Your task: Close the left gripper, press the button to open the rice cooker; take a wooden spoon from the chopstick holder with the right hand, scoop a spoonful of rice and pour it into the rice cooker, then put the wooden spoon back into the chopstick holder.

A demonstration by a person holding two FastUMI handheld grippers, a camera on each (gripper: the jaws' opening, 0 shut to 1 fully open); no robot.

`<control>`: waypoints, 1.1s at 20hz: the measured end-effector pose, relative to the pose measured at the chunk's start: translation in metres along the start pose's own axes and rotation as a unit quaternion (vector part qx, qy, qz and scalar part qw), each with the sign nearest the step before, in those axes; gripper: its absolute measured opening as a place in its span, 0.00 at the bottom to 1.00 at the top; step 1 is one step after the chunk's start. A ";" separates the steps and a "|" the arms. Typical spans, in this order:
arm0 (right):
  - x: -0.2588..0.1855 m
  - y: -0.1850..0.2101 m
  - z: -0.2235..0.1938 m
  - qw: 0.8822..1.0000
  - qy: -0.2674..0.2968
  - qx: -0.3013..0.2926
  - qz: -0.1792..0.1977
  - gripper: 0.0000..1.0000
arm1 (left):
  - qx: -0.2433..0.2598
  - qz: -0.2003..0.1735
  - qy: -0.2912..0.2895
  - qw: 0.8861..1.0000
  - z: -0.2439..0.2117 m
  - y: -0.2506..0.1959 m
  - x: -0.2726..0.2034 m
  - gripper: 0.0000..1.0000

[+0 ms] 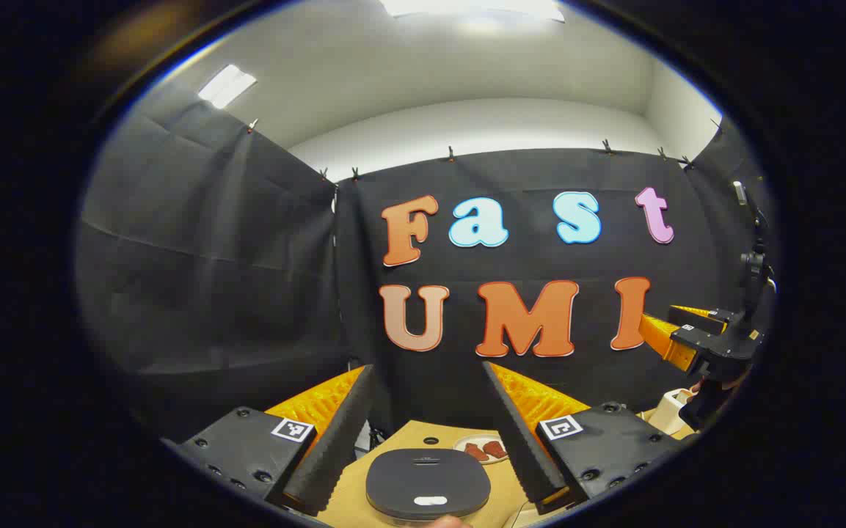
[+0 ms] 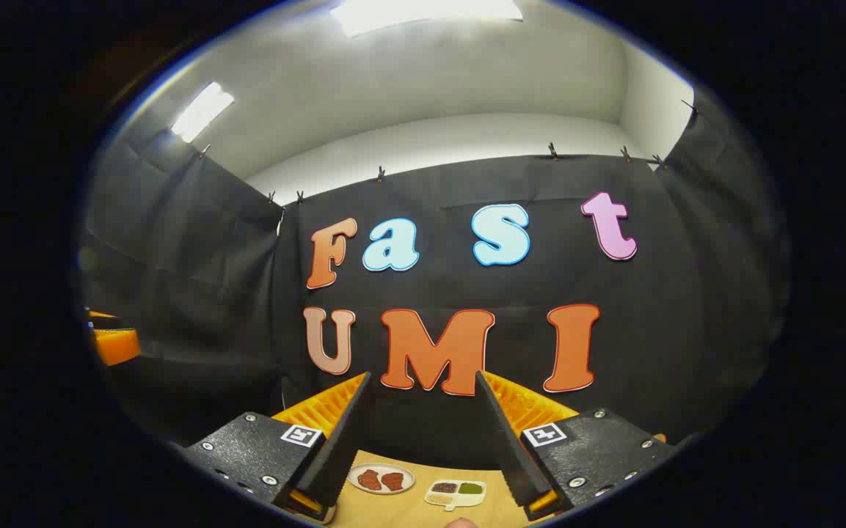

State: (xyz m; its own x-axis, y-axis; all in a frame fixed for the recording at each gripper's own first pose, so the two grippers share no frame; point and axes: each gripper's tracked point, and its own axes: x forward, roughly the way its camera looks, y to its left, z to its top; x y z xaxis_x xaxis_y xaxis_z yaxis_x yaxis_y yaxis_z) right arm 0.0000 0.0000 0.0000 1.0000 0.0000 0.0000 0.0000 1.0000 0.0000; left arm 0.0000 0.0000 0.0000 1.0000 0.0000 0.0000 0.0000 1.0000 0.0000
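The rice cooker (image 1: 428, 480) sits low in the left gripper view, on the wooden table (image 1: 400, 433). Its dark rounded lid is down, with a small pale mark near its front edge. My left gripper (image 1: 428, 370) hangs above it, open, nothing between its fingers. My right gripper (image 2: 423, 375) is also open and empty, raised over the table (image 2: 408, 502) and facing the back wall. The left gripper view also catches the right gripper (image 1: 659, 323) at the far right, held high. Below it stands a pale container (image 1: 673, 407), partly hidden.
A small plate with red-brown pieces (image 1: 483, 449) (image 2: 381, 479) lies behind the cooker. A divided dish of grains (image 2: 456, 493) sits to its right in the right gripper view. Black cloth walls close the booth at the back and sides. The left gripper's edge (image 2: 111, 341) shows at far left.
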 end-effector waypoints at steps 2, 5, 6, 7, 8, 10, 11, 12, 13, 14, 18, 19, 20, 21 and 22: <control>0.003 0.005 0.000 1.000 0.004 0.013 0.004 0.84 | 0.009 0.020 -0.007 1.000 0.006 0.013 -0.004 0.92; -0.001 0.005 0.001 1.000 0.003 0.002 0.006 0.85 | 0.019 0.023 -0.018 0.999 0.011 0.013 -0.005 0.92; -0.006 0.003 0.002 1.000 0.002 -0.006 0.004 0.84 | 0.021 0.021 -0.021 0.999 0.012 0.011 -0.002 0.92; -0.011 0.000 0.001 1.000 0.004 -0.012 0.001 0.84 | 0.023 0.015 -0.025 0.999 0.015 0.006 0.001 0.92; -0.016 -0.002 0.000 1.000 0.008 -0.014 0.001 0.85 | 0.025 0.008 -0.029 0.999 0.015 0.001 0.003 0.92; -0.029 -0.011 0.000 1.000 0.014 -0.019 -0.007 0.84 | 0.033 -0.001 -0.035 0.999 0.016 -0.004 0.010 0.92; -0.035 -0.019 0.003 0.999 0.012 -0.028 -0.017 0.85 | 0.033 -0.006 -0.037 0.999 0.016 -0.007 0.016 0.92; -0.039 -0.029 0.006 0.999 0.009 -0.037 -0.028 0.84 | 0.032 -0.011 -0.039 0.999 0.016 -0.012 0.019 0.92; -0.045 -0.036 0.009 0.998 0.007 -0.042 -0.037 0.84 | 0.030 -0.018 -0.041 0.999 0.016 -0.017 0.023 0.92; -0.051 -0.043 0.009 0.998 0.008 -0.046 -0.046 0.84 | 0.031 -0.024 -0.042 0.998 0.016 -0.021 0.026 0.92; -0.071 -0.071 0.012 0.995 0.016 -0.060 -0.078 0.84 | 0.029 -0.047 -0.046 0.997 0.018 -0.036 0.036 0.92; -0.074 -0.076 0.012 0.994 0.020 -0.063 -0.084 0.84 | 0.028 -0.051 -0.046 0.997 0.017 -0.039 0.038 0.92; -0.077 -0.080 0.010 0.994 0.024 -0.067 -0.089 0.84 | 0.028 -0.053 -0.046 0.997 0.017 -0.039 0.039 0.94; -0.080 -0.084 0.009 0.993 0.027 -0.070 -0.095 0.85 | 0.026 -0.055 -0.044 0.997 0.017 -0.040 0.040 0.96; -0.084 -0.088 0.009 0.992 0.029 -0.073 -0.099 0.85 | 0.024 -0.058 -0.040 0.997 0.013 -0.042 0.041 0.98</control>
State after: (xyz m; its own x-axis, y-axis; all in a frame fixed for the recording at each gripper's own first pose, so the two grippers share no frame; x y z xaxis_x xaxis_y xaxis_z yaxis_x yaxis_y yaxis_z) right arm -0.0838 -0.0878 0.0091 0.9788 -0.2001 -0.0436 0.1916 0.9700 -0.1498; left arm 0.0408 -0.0420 0.0130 0.9900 -0.1181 0.0769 0.1142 0.9921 0.0527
